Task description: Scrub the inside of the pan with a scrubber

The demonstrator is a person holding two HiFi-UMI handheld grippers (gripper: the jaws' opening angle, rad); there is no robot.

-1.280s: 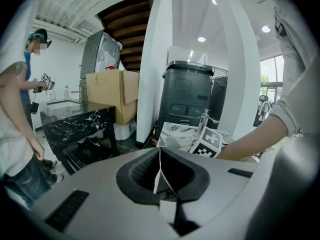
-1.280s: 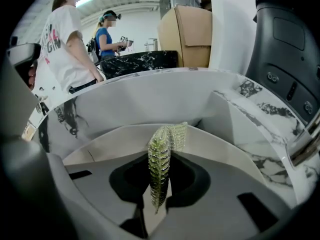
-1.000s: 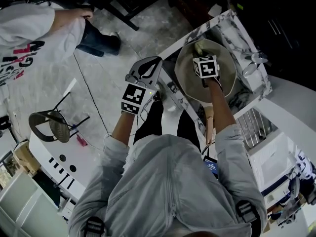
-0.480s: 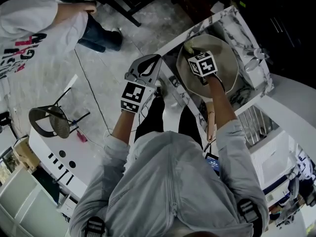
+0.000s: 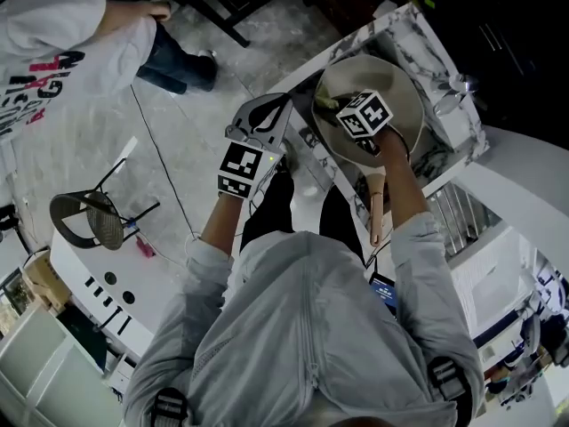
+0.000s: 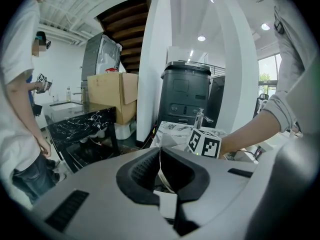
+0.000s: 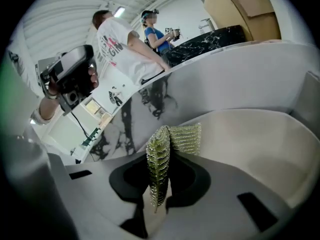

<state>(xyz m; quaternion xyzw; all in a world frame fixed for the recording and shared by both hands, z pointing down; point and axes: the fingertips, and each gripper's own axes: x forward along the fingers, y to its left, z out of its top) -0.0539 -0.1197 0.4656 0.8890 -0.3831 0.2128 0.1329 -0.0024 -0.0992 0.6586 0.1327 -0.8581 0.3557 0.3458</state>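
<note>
- Scrubber point(image 5: 324, 102): head view, only the tip shows; rest under right gripper point(image 7: 159, 181) marker cube.
- Pan point(image 5: 404, 94): near side covered by gripper + forearm.
- Bystander point(image 5: 53, 34): cut off at top-left edge.
- Far person point(image 7: 159, 34): face mosaic'd.
- Pale strip point(image 6: 161, 165) btwn left gripper point(image 6: 160, 156) pads: can't ID.

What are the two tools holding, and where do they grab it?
The right tool pinches the green scrubber by its near edge, inside the pan. The left tool is shut on nothing.
</note>
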